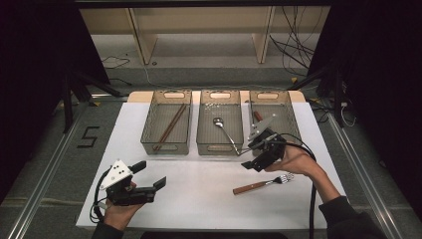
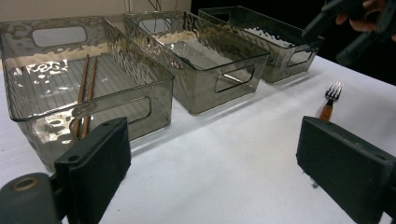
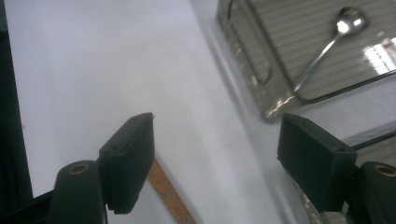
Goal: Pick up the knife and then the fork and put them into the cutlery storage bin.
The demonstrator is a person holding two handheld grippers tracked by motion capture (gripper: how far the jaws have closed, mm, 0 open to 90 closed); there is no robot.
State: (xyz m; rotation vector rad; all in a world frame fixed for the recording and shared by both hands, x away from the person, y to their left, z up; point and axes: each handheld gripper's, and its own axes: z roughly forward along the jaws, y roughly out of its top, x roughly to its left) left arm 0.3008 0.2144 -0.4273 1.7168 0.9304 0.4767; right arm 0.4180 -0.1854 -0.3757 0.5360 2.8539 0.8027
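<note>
So the right gripper (image 1: 249,160) is hovering just above the near right bit of the white table (image 1: 199,199), jaws spread wide with nothing in them, and the wooden-handled fork (image 1: 263,183) is lying flat on the table right below it, near side of the bins. Left gripper (image 1: 150,175) sits over the near left corner, also gaping open and empty. Further back there's three clear bins in a row: chopsticks (image 1: 170,126) in the left one, a spoon (image 1: 225,132) in the middle one
</note>
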